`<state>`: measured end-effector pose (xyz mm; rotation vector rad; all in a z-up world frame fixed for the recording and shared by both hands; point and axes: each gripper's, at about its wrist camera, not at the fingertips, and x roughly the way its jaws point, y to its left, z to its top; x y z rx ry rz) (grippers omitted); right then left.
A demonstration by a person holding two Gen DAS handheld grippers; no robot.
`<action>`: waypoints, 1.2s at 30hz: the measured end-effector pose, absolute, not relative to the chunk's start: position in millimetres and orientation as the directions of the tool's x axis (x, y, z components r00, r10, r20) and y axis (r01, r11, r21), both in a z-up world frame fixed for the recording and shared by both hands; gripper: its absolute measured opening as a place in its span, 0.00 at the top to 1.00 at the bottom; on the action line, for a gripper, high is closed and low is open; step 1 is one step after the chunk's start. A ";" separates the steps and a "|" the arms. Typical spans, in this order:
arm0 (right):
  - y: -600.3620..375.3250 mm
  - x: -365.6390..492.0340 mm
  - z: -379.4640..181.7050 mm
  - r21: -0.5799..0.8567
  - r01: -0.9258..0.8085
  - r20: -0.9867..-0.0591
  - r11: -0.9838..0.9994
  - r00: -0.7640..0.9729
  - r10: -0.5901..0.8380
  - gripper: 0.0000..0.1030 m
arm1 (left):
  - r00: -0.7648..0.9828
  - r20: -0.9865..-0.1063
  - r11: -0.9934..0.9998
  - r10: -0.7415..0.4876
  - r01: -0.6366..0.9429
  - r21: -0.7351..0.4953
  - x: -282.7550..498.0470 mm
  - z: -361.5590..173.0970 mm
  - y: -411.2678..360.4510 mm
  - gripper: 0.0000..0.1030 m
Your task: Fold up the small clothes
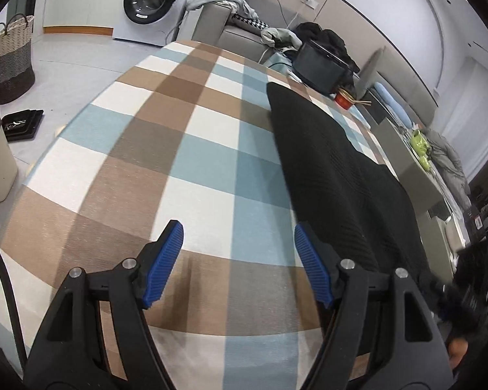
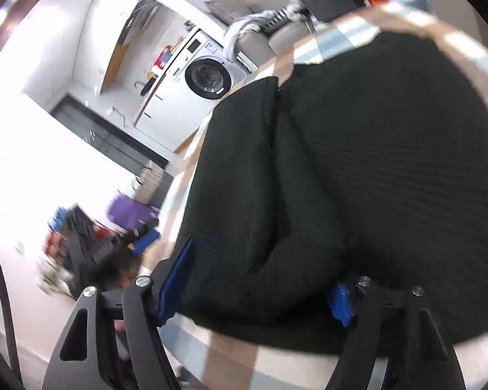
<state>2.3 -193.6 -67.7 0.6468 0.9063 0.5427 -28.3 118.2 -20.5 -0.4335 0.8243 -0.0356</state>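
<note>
Left gripper point(image 1: 239, 247) is held spread, empty, beside the black knit garment point(image 1: 335, 169). Right gripper point(image 2: 263, 279) is spread around its edge point(image 2: 244, 260); a shallow grasp could slip off the plaid tablecloth point(image 1: 179, 149).

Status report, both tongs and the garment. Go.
Left tongs open, empty, over checked cloth. Right tongs open, straddling black garment, not clamped. Garment flat, partly folded. Nothing obstructing.

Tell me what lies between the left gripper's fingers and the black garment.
In the left wrist view, only bare checked tablecloth lies ahead of the open left gripper. The black garment runs right alongside its right finger, with no object between them.
</note>
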 end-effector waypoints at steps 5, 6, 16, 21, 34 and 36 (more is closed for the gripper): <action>-197.8 41.3 -71.1 0.834 -0.062 -0.451 0.547 0.493 0.744 0.31 | 0.676 -0.706 0.914 -0.209 -0.121 -0.387 -27.5 -21.5 110.4 0.34; -196.1 48.0 -66.3 0.809 -0.056 -0.485 0.585 0.499 0.718 0.54 | 0.675 -0.707 0.915 -0.210 -0.120 -0.385 -27.0 -21.7 108.9 0.34; -101.2 18.9 -4.7 0.389 -0.456 -0.663 0.801 0.465 0.586 0.85 | 0.617 -0.709 0.894 -0.342 -0.018 -0.447 -17.4 -25.7 79.8 0.34; -111.7 46.5 -29.9 0.426 -0.336 -0.745 0.840 0.397 0.536 0.67 | 0.561 -0.769 0.937 -0.306 0.033 -0.349 -6.7 -37.5 45.7 0.33; -118.3 130.2 -39.4 0.488 -0.177 -0.742 0.855 0.432 0.513 0.66 | 0.539 -0.806 0.966 -0.247 0.068 -0.251 -26.0 -37.2 54.9 0.32; -98.8 148.2 -47.4 0.478 -0.186 -0.755 0.858 0.412 0.510 0.90 | 0.542 -0.793 0.955 -0.276 0.062 -0.290 -30.0 -35.9 63.6 0.32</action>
